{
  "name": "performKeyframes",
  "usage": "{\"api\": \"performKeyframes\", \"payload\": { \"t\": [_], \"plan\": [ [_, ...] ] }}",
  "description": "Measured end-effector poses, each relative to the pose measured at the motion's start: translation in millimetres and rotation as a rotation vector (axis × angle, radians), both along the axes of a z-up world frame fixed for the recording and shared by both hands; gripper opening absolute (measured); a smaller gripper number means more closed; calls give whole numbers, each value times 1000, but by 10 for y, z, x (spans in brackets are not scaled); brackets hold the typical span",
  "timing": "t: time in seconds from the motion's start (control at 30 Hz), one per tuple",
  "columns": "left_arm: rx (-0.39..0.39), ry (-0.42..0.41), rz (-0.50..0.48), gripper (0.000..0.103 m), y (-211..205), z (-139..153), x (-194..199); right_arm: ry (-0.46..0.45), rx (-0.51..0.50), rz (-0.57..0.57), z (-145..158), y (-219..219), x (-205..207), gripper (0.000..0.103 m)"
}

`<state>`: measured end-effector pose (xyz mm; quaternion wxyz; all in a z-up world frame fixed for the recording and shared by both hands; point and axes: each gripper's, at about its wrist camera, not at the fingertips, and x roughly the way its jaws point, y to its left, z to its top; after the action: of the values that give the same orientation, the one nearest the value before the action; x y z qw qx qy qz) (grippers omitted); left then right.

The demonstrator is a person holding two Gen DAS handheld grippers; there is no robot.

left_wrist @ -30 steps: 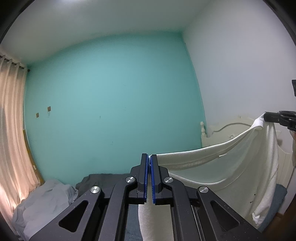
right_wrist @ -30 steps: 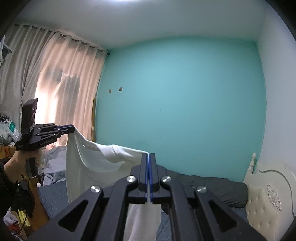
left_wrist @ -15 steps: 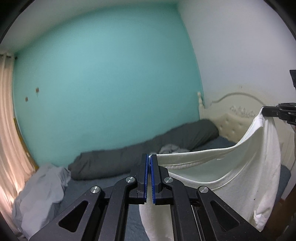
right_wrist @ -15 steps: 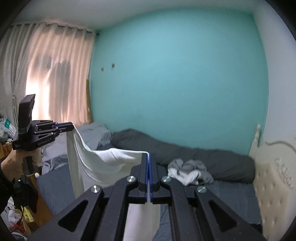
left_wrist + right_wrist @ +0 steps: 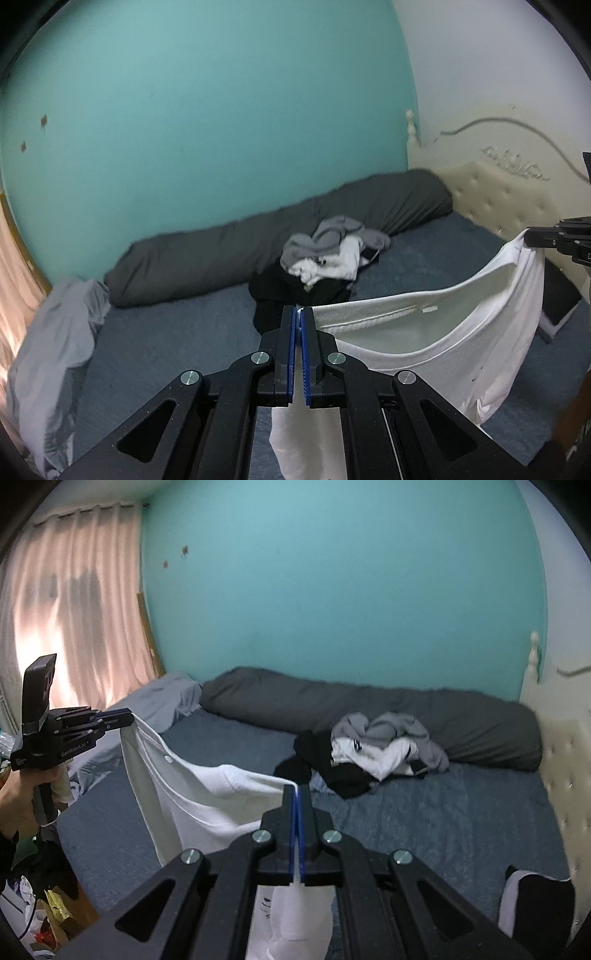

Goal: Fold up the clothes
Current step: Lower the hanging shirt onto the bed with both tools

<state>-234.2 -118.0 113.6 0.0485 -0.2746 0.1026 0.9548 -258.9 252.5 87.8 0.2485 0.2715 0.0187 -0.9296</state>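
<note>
We see a dim, bluish room. In the right wrist view, warm daylight glows through the curtain (image 5: 74, 620) at upper left. Both views bow strongly at their dark round edges, and the wall (image 5: 203, 122) and pillow (image 5: 258, 243) look soft with blur.

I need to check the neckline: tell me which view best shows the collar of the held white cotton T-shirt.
The left wrist view: the white cotton T-shirt hangs open there, showing the ribbed collar and its inside label. The right wrist view shows only a short stretch of the collar's edge.
</note>
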Motion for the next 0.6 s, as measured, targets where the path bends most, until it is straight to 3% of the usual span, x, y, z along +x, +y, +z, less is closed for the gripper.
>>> {"api": "performKeyframes", "payload": {
  "t": [0.6],
  "plan": [
    [47,-226,17,3,-107,-1909,-1969,-194,2,-52,-1750,39,-1924,1]
  ]
}}
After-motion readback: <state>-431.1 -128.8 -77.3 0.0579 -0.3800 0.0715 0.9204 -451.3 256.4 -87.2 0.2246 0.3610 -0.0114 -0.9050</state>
